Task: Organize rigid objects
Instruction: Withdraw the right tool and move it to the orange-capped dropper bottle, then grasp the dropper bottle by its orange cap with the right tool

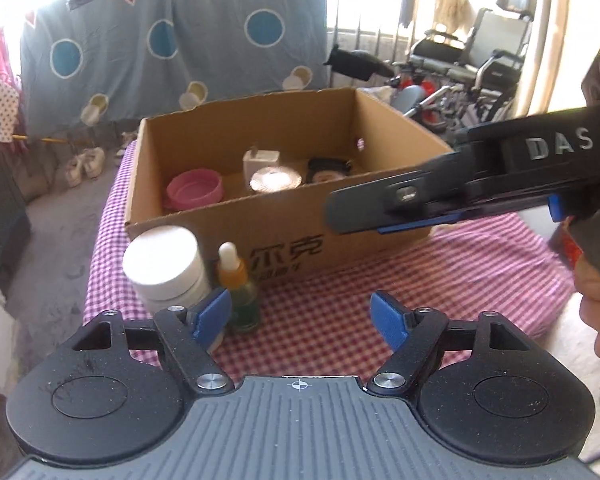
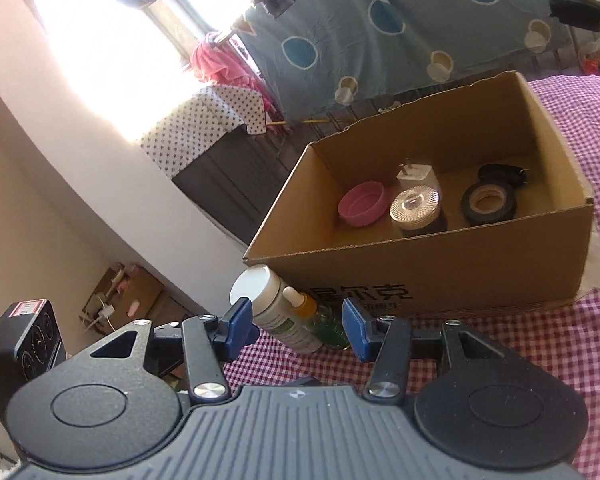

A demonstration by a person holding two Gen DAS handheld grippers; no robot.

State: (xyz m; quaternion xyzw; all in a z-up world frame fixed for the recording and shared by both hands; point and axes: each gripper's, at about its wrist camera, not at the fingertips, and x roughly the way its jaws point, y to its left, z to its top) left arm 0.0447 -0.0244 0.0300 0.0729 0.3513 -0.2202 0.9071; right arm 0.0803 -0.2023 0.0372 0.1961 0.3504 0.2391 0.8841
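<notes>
An open cardboard box (image 1: 260,216) (image 2: 420,248) stands on the checked tablecloth (image 1: 380,280). In it lie a pink lid (image 1: 194,190) (image 2: 362,204), a white charger plug (image 1: 260,160) (image 2: 414,176), a clear ribbed lid (image 1: 276,178) (image 2: 416,204) and a black tape roll (image 1: 328,170) (image 2: 488,200). Before the box's near left corner stand a white jar (image 1: 164,268) (image 2: 268,304) and a dropper bottle (image 1: 238,288) (image 2: 316,316). My left gripper (image 1: 300,318) is open just right of the dropper bottle, holding nothing. My right gripper (image 2: 298,324) (image 1: 352,216) is open and empty, short of both bottles, level with the box's front wall.
The table's left edge drops to the floor beside the jar. A person's hand (image 1: 596,292) holds the right gripper's handle. A blue patterned cloth (image 1: 160,40) hangs behind the box, and a wheelchair (image 1: 480,52) stands at the back right. A black device (image 2: 20,336) sits low left.
</notes>
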